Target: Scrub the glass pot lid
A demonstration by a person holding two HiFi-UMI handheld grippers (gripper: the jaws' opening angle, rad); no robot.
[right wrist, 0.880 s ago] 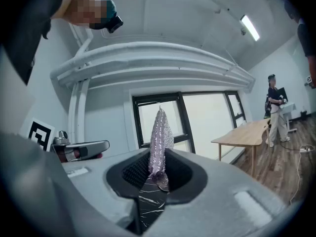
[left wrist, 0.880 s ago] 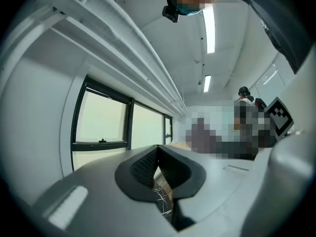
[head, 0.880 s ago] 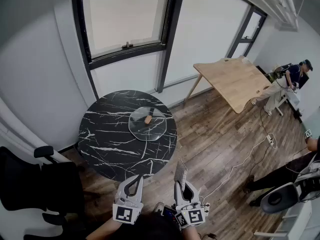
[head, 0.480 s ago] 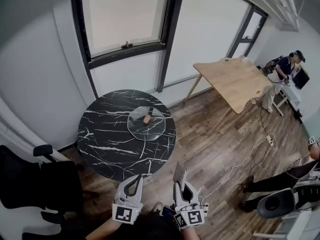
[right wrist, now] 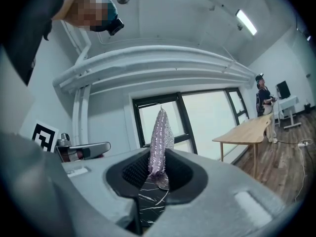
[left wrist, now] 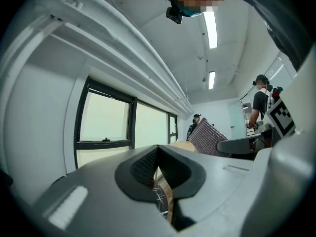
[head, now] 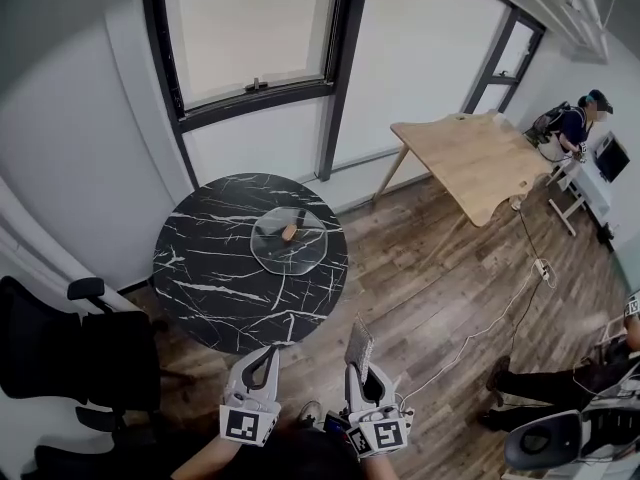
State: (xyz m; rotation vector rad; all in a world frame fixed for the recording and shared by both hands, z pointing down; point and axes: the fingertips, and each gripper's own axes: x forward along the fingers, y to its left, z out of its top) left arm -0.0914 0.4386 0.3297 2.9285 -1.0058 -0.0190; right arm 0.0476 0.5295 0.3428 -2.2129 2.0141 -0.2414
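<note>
**Scrubber Gripped, Lid Not Yet Reached**

Nearest the person, both grippers are held level, short of the table. The left gripper [head: 266,360] has its jaws pressed together with nothing between them. It is probably being kept free to steady the lid later.

The right gripper [head: 361,370] is clamped on a sparkly scrubbing cloth [head: 359,345]. It pinches the cloth by the lower end, so most of it stands up above the jaws and is free for wiping.

Beyond them is a round black marble table [head: 215,288], with an office chair [head: 75,353] to its left. The glass pot lid [head: 289,242] lies on the far half of the table, with its brown knob [head: 289,232] showing at its middle, so the top face is open to scrub. Both grippers are well apart from it, so scrubbing has not begun, and closing in on the lid looks like the step in hand.

Farther back are a window [head: 250,38] and a wooden desk [head: 470,158], with a person [head: 580,128] in the far right corner.
</note>
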